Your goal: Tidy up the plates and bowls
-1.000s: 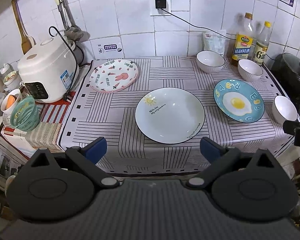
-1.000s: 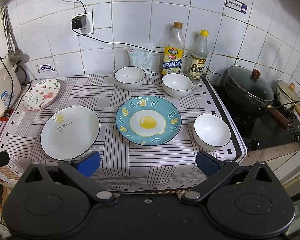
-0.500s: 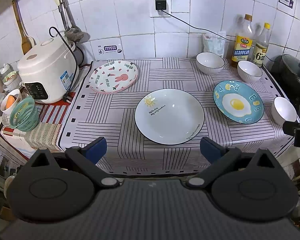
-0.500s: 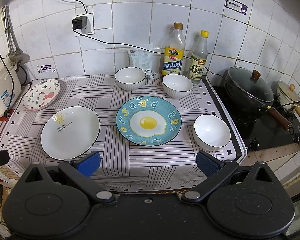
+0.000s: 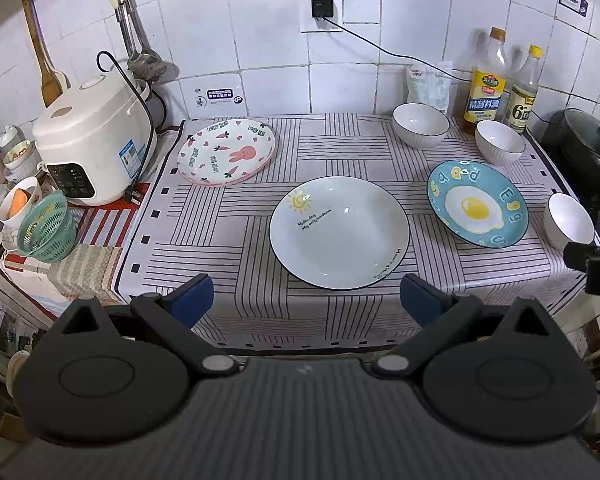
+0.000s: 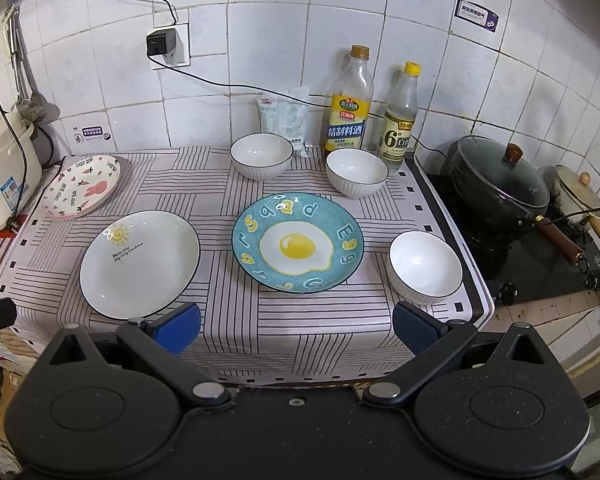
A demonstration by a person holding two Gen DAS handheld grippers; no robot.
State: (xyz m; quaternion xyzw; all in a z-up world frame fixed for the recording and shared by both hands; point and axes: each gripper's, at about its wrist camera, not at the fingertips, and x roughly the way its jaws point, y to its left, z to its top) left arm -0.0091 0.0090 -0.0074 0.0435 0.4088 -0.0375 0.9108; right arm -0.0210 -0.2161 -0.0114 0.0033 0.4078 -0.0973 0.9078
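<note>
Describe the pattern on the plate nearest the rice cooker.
Pink rabbit, carrots and hearts on white; clearest in the left wrist view.

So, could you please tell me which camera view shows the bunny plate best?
The left wrist view: the bunny plate sits large and fully readable there. The right wrist view shows it smaller and foreshortened at the left edge.

white sun plate [image 5: 339, 233] | blue egg plate [image 6: 297, 242] | striped tablecloth [image 5: 236, 216]
</note>
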